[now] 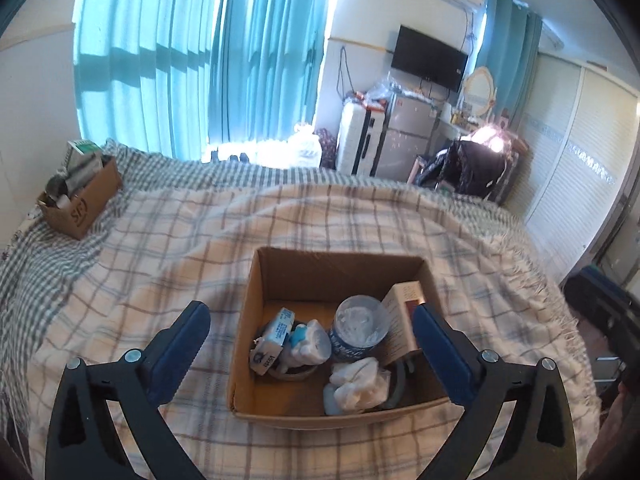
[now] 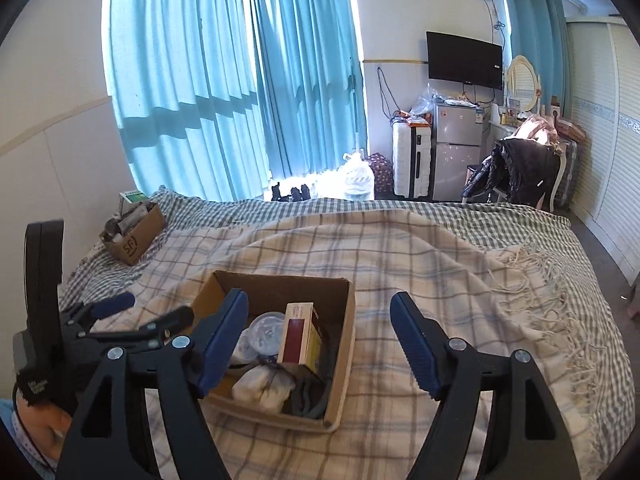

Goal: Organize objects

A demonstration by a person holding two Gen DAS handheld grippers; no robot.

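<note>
An open cardboard box (image 1: 256, 300) sits on the plaid blanket in front of me, also in the right wrist view (image 2: 344, 320). It holds a clear plastic cup (image 1: 362, 322), a tan and red carton (image 1: 404, 316) (image 2: 298, 338), a blue and white packet (image 1: 274, 338), white crumpled cloth (image 1: 360, 380) (image 2: 260, 386) and a dark band. My left gripper (image 1: 312, 344) is open and empty, spread above the box. My right gripper (image 2: 320, 340) is open and empty, above the box's right side. The left gripper also shows in the right wrist view (image 2: 120, 308).
A second cardboard box (image 1: 86, 200) (image 2: 136, 236) with items stands at the bed's far left corner. The bed (image 2: 440, 264) is covered by plaid and checked blankets. Beyond it are blue curtains, a suitcase, a small fridge (image 2: 456, 148) and a chair with clothes.
</note>
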